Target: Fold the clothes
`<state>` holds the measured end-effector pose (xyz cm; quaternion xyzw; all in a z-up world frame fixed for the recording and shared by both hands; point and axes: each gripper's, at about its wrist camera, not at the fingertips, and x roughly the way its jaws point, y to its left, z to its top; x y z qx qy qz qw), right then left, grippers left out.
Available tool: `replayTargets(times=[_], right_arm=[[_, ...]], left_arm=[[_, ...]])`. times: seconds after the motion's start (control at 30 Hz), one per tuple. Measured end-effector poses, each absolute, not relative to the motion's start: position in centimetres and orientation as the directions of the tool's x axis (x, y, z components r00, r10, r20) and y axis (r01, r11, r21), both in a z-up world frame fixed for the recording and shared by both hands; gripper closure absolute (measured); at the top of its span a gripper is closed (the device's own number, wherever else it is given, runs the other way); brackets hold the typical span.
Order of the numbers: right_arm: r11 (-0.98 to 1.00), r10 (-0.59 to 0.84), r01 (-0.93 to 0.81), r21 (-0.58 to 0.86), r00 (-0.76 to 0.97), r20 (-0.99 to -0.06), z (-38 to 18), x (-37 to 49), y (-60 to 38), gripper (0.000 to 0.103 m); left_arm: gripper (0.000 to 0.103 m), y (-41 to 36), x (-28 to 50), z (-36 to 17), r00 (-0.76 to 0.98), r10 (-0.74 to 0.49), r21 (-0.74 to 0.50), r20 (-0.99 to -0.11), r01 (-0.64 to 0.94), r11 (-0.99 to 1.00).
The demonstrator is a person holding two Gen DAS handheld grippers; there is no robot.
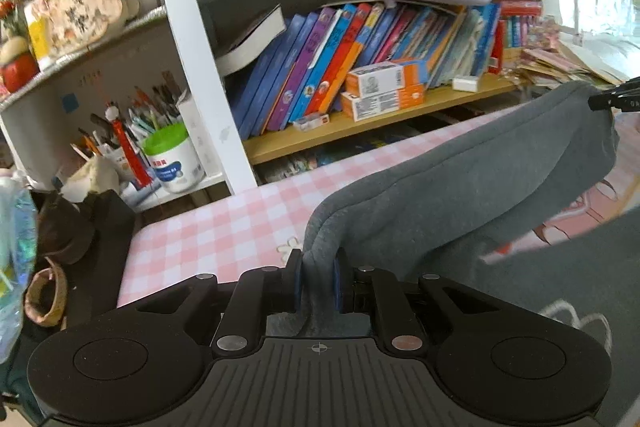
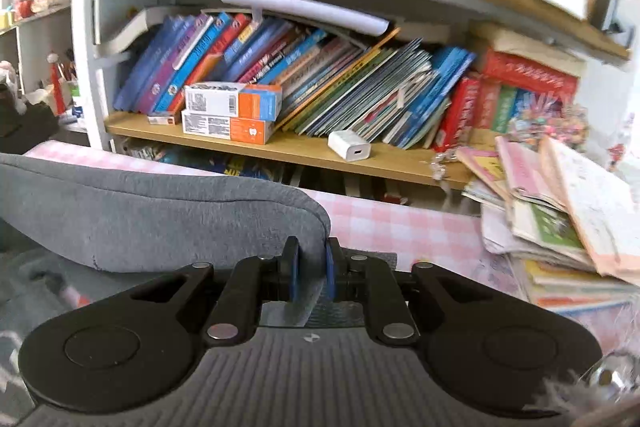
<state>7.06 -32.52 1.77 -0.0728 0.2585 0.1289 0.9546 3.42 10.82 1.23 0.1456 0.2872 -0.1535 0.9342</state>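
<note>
The left gripper [image 1: 317, 281] sits at six o'clock of its own view, pitched somewhat downward, jaws pinched nearly together on grey cloth [image 1: 440, 203]. The right gripper [image 2: 310, 277] is posed alike, also clamped on it. Its black tip shows at three o'clock in the left view.

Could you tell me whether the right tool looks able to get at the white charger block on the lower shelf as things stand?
Probably not yet: the right tool is shut on the grey garment. The white charger block itself lies unobstructed beyond the pink checked table.
</note>
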Motion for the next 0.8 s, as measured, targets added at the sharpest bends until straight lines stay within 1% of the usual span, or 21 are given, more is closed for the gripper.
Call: replayTargets(times=[0.1, 0.2, 0.4, 0.63, 0.77, 0.8], right_arm=[[0.96, 0.187, -0.266, -0.091, 0.844, -0.502, 1.5, 3.4, -32.6, 0.091], [0.966, 0.174, -0.247, -0.08, 0.845, -0.506, 1.1, 0.3, -33.0, 0.091], [0.978, 0.141, -0.201, -0.053, 0.829, -0.541, -0.3, -5.3, -33.9, 0.089], [0.994, 0.095, -0.109, 0.014, 0.783, -0.615, -2.1, -9.8, -34.3, 0.088], [0.998, 0.058, -0.033, 0.05, 0.742, -0.668, -3.3, -11.8, -34.8, 0.086], [0.998, 0.049, -0.011, 0.06, 0.73, -0.681, -3.6, -12.2, -35.0, 0.082]], left_arm=[[0.09, 11.0, 1.3, 1.2, 0.788, -0.209, 0.182, -0.58, 0.375, 0.909], [0.089, 11.4, -0.5, 0.9, 0.782, -0.211, 0.169, -0.587, 0.373, 0.912], [0.086, 12.2, -3.8, -0.8, 0.743, -0.213, 0.144, -0.634, 0.384, 0.912], [0.084, 13.5, -6.4, -2.9, 0.679, -0.224, 0.087, -0.699, 0.391, 0.916], [0.081, 14.0, -7.8, -3.8, 0.638, -0.247, 0.044, -0.729, 0.403, 0.914], [0.08, 14.0, -8.1, -4.0, 0.626, -0.254, 0.028, -0.737, 0.404, 0.914]])
